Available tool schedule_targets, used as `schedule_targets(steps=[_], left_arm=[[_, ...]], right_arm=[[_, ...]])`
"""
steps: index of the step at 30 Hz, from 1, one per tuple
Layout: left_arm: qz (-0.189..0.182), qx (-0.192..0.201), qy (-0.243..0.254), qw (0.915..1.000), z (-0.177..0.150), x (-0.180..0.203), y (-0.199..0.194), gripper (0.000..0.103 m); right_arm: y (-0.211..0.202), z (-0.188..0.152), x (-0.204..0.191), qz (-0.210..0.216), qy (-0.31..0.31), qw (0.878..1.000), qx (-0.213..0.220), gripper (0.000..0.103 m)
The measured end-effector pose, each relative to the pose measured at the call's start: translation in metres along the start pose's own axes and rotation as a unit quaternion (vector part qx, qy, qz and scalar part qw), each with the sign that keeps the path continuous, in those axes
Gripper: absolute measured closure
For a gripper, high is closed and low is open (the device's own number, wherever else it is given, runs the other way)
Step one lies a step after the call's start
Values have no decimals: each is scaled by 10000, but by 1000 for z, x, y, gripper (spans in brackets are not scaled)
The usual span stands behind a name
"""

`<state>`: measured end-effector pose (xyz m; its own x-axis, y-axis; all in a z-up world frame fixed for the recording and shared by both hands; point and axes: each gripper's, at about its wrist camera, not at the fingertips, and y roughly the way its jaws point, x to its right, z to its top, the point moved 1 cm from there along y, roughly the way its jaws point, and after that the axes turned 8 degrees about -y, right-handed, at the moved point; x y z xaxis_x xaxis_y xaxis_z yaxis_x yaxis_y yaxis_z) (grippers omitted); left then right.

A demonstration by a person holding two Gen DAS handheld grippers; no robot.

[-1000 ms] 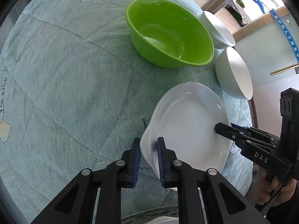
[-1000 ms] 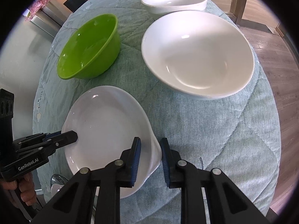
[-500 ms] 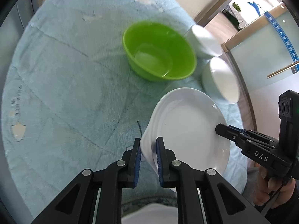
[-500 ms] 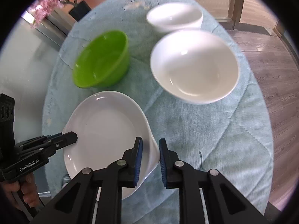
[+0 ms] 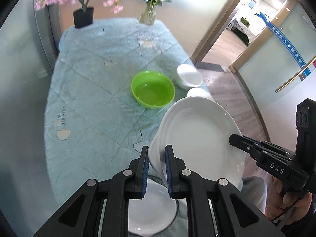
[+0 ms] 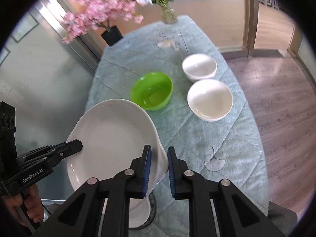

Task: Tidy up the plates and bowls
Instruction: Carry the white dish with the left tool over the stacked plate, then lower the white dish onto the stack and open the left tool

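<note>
Quilted teal table (image 5: pixel 94 102), "DAS" right fingers (image 5: pixel 235 138) and "GenRobot.AI" left fingers (image 6: pixel 77 145) clamping white plate (image 5: pixel 199 136)

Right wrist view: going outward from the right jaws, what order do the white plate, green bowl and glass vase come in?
1. White plate, gripped at its rim by the right gripper.
2. Green bowl, mid-table, behind the plate.
3. Glass vase, at the table's far end.

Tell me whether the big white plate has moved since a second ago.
Yes. The white plate, clamped between the left gripper and right gripper, has risen off the table: the green bowl looks smaller and farther, and another plate now shows beneath.
</note>
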<state>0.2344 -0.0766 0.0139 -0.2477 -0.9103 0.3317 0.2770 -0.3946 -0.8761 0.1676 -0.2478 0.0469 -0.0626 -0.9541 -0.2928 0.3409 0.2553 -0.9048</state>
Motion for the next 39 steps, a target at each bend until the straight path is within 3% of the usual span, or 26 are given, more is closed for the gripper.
schedule_targets(steps=[8,17,23,29,39], left_arm=[[30,315,7,9995,-32,11,-74,90],[170,420,-306,9985,-81,-9,-119,90],[210,238,-502,9982,-115,-29,-117,90],[204,-86,-627,9978,-147,-45,-90,90],[179,-434,-817,9956,-159,-75,-24,90]], right_arm=[[-58,-16,-25,89,-104,9995,283,89],[-69,-37,-55,331,-384,9985,191,89],[-56,-58,-66,418,-416,9982,-78,89],[-33,-87,-66,332,-289,9983,-377,89],[13,-110,-59,184,-51,9972,-718,88]])
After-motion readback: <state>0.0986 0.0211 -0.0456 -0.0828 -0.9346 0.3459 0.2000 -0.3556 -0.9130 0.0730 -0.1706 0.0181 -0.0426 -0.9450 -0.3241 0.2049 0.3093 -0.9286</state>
